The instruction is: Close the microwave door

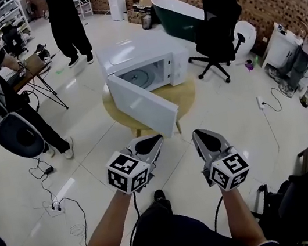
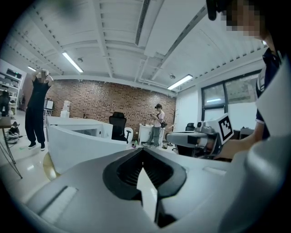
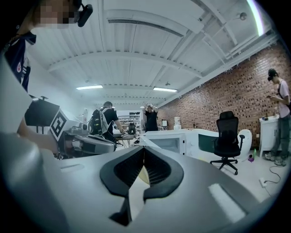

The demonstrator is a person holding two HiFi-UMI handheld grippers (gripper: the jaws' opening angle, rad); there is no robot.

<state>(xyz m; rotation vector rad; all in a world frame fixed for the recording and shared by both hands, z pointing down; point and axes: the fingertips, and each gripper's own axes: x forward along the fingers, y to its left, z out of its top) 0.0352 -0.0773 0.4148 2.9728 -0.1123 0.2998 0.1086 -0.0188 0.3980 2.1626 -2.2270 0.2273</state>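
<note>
The left gripper and right gripper hang side by side at 6 o'clock of the microwave, near its door but apart from it. The door stands wide open. It is hinged on its 9 o'clock side and swung out toward 6 o'clock past the rim of the round worktop that carries the microwave, so the turntable inside shows. As I judge it, nothing of the closing is done. What is left is to reach the door's free edge and push it round toward 12 o'clock until it latches. Each gripper has its jaws brought together at the tips, with nothing between them and nothing touched. Farther out, a black office chair stands at 2 o'clock of the microwave and a person in dark clothes at 11 o'clock, both on the floor, apart from the worktop
</note>
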